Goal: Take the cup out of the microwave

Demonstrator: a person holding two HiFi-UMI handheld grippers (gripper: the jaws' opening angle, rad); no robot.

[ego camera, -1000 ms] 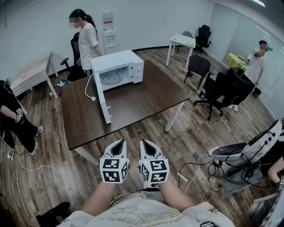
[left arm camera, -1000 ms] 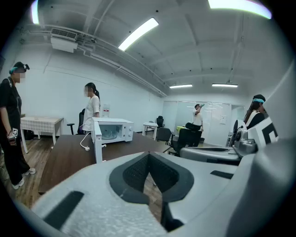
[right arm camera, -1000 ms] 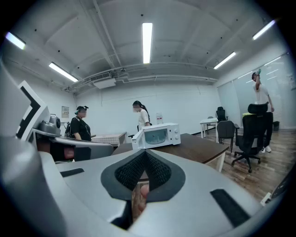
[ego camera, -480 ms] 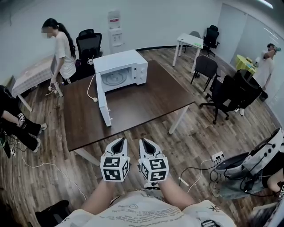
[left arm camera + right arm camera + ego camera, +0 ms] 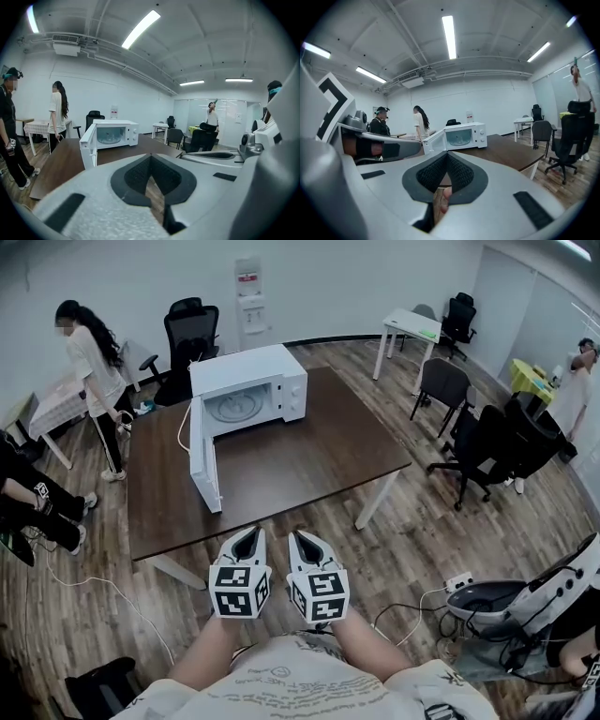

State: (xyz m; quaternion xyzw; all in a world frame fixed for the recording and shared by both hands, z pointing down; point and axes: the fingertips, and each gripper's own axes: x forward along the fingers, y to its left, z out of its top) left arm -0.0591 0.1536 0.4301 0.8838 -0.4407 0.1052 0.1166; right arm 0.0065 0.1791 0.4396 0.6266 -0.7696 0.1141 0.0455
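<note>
A white microwave point(image 5: 251, 388) stands at the far end of the brown table point(image 5: 309, 456), its door point(image 5: 201, 460) swung wide open toward me. Inside it I make out only the round glass turntable point(image 5: 233, 407); no cup shows in any view. Both grippers are held close to my body, short of the table's near edge. The left gripper point(image 5: 248, 533) and the right gripper point(image 5: 301, 536) point at the table side by side, jaws together and empty. The left gripper view has the microwave point(image 5: 115, 133) far ahead, and so does the right gripper view point(image 5: 461, 135).
A person point(image 5: 89, 371) stands at the back left by a small table point(image 5: 52, 413). A black office chair point(image 5: 187, 334) and a water dispenser point(image 5: 249, 294) are behind the microwave. More chairs point(image 5: 487, 446) and a white table point(image 5: 412, 326) stand to the right. Cables point(image 5: 84, 596) lie on the wooden floor.
The person at the back has walked to the left. The view has shifted, so the open door now shows more edge-on. Both grippers stay shut near my body.
</note>
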